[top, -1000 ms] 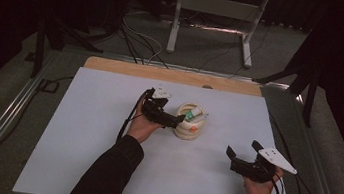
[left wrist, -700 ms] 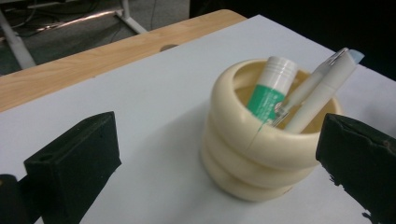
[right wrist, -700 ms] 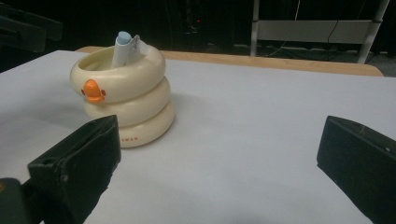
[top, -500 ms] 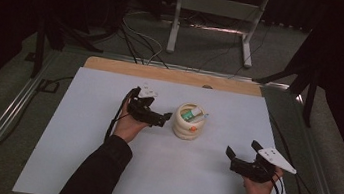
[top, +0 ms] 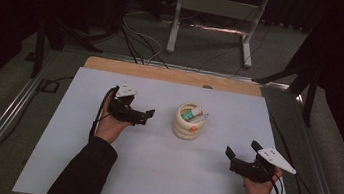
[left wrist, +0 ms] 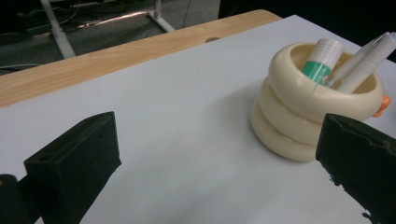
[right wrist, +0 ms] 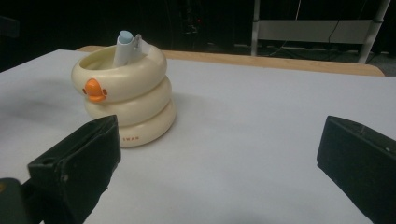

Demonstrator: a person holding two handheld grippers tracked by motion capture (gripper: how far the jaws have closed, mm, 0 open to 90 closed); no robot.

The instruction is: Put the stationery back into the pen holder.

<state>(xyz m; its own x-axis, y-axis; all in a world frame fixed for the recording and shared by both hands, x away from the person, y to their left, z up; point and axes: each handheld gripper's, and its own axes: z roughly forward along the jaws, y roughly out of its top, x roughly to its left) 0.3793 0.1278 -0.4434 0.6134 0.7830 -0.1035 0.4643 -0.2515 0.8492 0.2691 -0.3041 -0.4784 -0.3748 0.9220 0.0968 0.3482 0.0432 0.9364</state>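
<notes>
Your left gripper (top: 145, 115) hangs over the white table (top: 75, 165) with its jaws spread wide and nothing between them, a short gap to the left of the cream pen holder (top: 189, 123). That holder, three stacked rings with a little orange beak on one side, stands upright near the middle of the table. Inside it lean a glue stick (left wrist: 321, 59) with a green band and a white pen (left wrist: 362, 60). Your right gripper (top: 242, 154) sits near the table's right front corner, well apart from the holder, jaws wide apart and empty too. Its jaws point toward the holder's beak side.
</notes>
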